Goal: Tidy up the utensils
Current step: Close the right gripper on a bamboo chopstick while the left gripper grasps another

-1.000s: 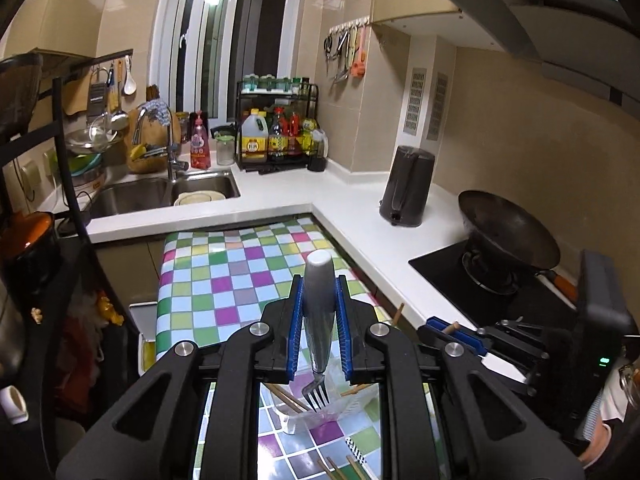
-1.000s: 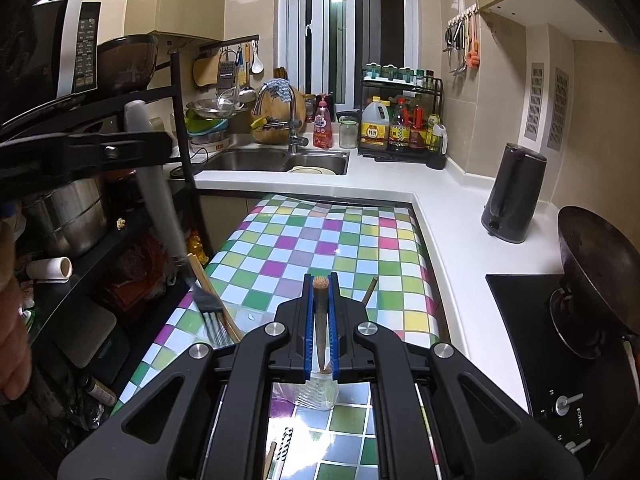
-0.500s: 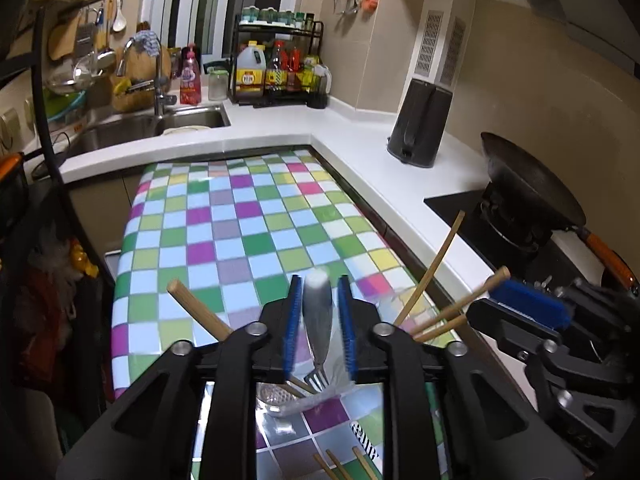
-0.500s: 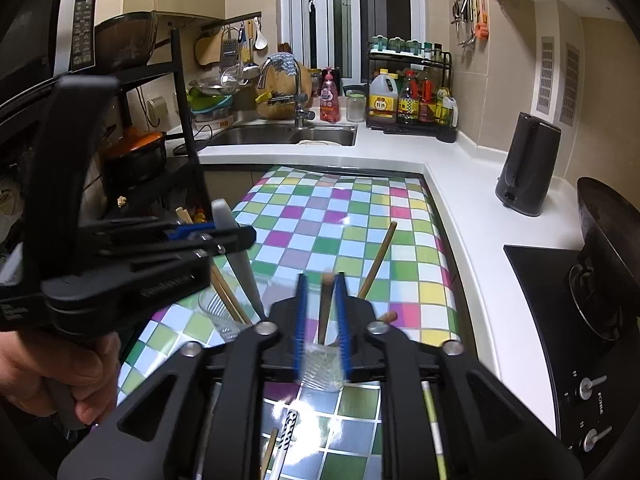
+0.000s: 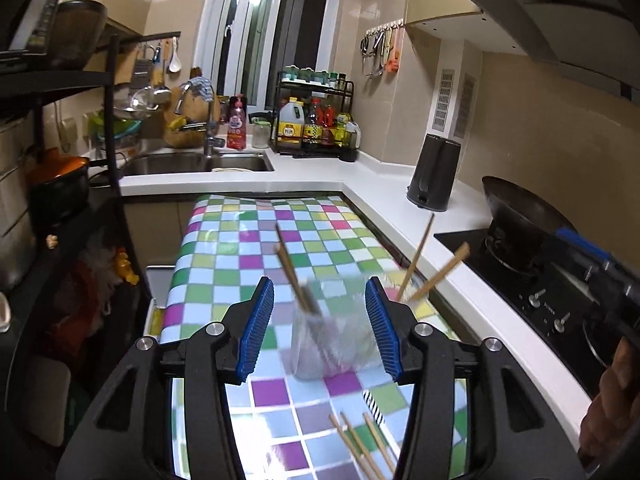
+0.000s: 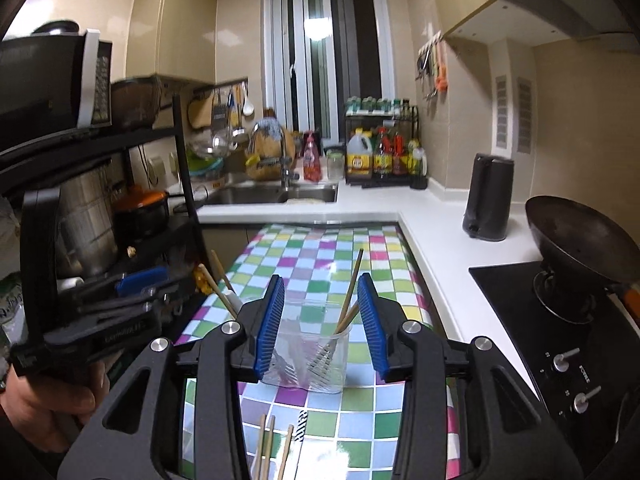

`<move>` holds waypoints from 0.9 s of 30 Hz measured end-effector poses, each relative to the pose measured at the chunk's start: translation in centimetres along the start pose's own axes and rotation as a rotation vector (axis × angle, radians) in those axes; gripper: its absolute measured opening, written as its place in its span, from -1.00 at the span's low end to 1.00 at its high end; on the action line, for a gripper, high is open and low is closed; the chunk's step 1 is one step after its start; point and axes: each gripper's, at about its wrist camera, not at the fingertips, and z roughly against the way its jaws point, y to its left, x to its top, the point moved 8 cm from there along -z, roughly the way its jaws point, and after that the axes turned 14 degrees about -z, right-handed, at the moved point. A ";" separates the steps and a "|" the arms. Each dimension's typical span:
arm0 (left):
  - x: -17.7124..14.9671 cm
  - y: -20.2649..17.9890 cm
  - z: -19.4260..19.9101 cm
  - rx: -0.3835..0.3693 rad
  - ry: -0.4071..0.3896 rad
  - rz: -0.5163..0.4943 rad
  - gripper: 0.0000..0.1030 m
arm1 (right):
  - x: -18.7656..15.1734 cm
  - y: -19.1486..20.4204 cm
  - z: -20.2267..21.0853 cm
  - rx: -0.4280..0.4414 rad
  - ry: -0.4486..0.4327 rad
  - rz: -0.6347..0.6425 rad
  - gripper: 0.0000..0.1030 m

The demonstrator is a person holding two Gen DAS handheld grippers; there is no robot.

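Clear plastic is catching the light where the cup (image 6: 308,354) is standing on the checkered tablecloth (image 6: 320,256), and inside it a fork (image 6: 326,354) and a few wooden chopsticks (image 6: 352,292) are leaning against the rim at different angles. The right gripper (image 6: 320,320) is hovering just in front of the cup with its blue pads (image 6: 270,324) spread wide and nothing between them. The left gripper (image 5: 320,326) is likewise gaping and empty, looking at the cup (image 5: 332,340), which is showing blurred in its view, with a chopstick (image 5: 294,276) slanting out of it. More loose chopsticks (image 6: 268,446) are lying flat on the cloth nearer to me, beside a small striped stick (image 6: 301,432) I cannot identify. Those loose ones look like the next job: they are appearing light, stiff and thin, so they will probably be rolling or slipping under the pads unless pinched near the middle, across the shaft. The cup is looking light and tippy with its load leaning outward, so a nudge at the rim could be knocking it over. A dark wok (image 6: 580,240) is sitting on the stove to the right, well apart.
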 end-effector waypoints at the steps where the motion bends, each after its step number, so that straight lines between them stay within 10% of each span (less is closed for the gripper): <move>1: -0.8 -0.3 0.6 0.003 0.000 -0.005 -0.03 | -0.3 0.0 0.8 0.011 -0.011 -0.010 -0.24; 14: -15.1 -2.4 3.6 0.059 0.102 0.106 -0.16 | -12.3 -4.0 5.8 -0.029 0.076 -0.110 -0.30; 20: -19.2 -5.4 2.5 -0.108 0.212 0.198 -0.34 | -20.0 -5.4 5.0 -0.044 0.242 -0.156 -0.52; 27: -21.6 -6.8 2.5 -0.124 0.259 0.182 -0.57 | -26.8 -4.4 4.2 0.000 0.376 -0.140 -0.62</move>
